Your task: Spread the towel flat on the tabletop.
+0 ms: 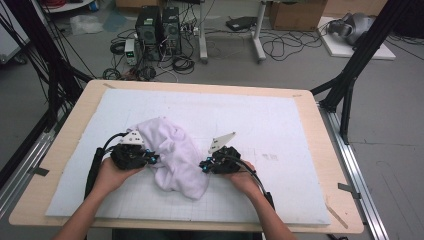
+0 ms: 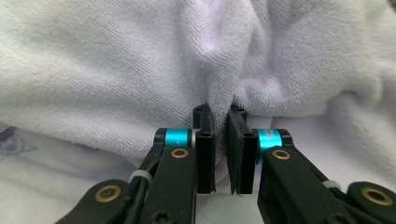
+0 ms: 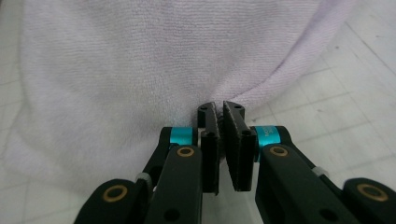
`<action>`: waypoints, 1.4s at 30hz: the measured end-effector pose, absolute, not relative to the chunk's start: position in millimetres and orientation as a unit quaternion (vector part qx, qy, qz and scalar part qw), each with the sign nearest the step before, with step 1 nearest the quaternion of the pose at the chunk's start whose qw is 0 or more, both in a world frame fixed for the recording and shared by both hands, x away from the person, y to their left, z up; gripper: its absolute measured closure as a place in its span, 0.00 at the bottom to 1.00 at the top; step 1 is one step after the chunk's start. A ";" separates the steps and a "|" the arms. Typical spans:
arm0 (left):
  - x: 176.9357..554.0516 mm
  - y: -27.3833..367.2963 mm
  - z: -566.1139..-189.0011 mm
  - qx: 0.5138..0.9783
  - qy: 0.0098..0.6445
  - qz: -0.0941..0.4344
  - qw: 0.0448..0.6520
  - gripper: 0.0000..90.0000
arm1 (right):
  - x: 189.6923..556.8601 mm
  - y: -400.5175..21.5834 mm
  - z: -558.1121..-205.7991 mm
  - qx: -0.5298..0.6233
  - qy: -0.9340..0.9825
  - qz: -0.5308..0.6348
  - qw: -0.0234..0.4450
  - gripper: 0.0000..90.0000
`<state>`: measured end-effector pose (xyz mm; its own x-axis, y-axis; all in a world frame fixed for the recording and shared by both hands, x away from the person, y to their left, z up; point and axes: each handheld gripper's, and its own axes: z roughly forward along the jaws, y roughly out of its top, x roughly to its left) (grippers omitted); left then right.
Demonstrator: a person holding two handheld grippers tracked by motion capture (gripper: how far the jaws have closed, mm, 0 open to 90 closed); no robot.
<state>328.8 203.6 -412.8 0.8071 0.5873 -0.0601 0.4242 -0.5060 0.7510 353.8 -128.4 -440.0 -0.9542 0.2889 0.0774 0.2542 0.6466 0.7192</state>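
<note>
Left tool (image 2: 219, 116) and right tool (image 3: 220, 112) each pinched the towel (image 1: 172, 150) at 9 and 3 o'clock, likely for spreading on the tabletop (image 1: 310, 220).

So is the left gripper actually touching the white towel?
Touching. In the left gripper view the left gripper has its tips pinched on a fold of the white towel; no gap shows.

One white towel (image 1: 172, 152) is lying crumpled between two grippers, the left gripper (image 1: 152, 159) and right gripper (image 1: 203, 165), both sitting on one white mat (image 1: 280, 130).
</note>
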 end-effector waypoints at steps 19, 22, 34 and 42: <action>251.0 213.0 -405.0 0.868 0.249 0.069 0.424 0.92 | 258.7 -195.6 -413.0 0.137 0.895 0.424 0.027 0.95; 247.3 215.9 -404.3 0.871 0.245 0.070 0.420 0.86 | 257.8 -194.6 -414.1 0.128 0.896 0.425 0.016 0.81; 282.4 230.9 -374.6 0.841 0.276 0.109 0.452 0.54 | 323.7 -172.5 -392.6 0.166 0.870 0.461 0.054 0.58; 323.7 214.9 -408.3 0.851 0.314 0.104 0.408 0.54 | 363.2 -136.0 -420.3 0.196 0.883 0.424 0.048 0.53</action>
<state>323.7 214.9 -408.3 0.7808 0.6197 -0.0791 0.4499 -0.4699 0.7595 363.2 -136.0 -420.3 -0.9187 0.3864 0.0822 0.3057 0.5635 0.7674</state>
